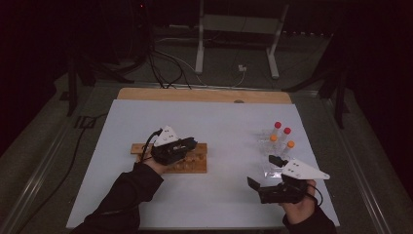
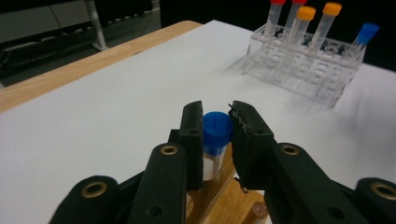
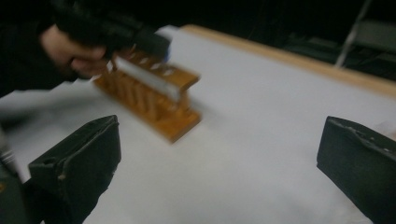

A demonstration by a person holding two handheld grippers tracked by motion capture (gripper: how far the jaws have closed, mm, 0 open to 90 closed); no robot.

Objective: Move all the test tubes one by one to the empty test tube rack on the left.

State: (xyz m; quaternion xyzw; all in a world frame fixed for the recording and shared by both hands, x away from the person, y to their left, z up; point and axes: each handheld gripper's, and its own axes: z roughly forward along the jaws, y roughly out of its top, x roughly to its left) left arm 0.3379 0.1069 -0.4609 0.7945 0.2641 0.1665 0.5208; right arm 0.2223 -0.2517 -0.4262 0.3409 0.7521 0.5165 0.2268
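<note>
Standing at the near edge, I see a white sheet (image 1: 204, 122) covering most of the counter (image 1: 204, 94), whose bare wooden strip shows along the far side at twelve o'clock. Beyond it the room is dark: grey floor, loose cables, and the pale legs of a stand (image 1: 236, 44).

The left tool (image 2: 217, 133) sits over a wooden rack (image 1: 195, 163) at about nine o'clock from the counter's middle. Its jaws are clenched on a blue-capped tube (image 2: 217, 128), pads pressing the cap from both sides, with the tube's clear body running down toward the rack top. The right tool (image 1: 265, 173) hovers at about four o'clock, jaws spread wide and nothing between them, the hand (image 1: 299, 204) gripping it from below.

A clear rack (image 2: 303, 70) stands at about three o'clock, just beyond the right tool. It holds two red-capped tubes (image 2: 279, 9), two orange-capped tubes (image 2: 306, 21) and one more blue-capped tube (image 2: 364, 35).

From above, the left tool and its grey plate cover the held tube and much of the wooden rack. In the right gripper view the wooden rack (image 3: 154, 98) and the left hand (image 3: 70, 51) are smeared by blur, so the rack's holes are hard to count. I cannot tell whether the tube's tip is inside a hole. The red caps are cut off by the top edge of the left gripper view. No writing or label is readable anywhere.
</note>
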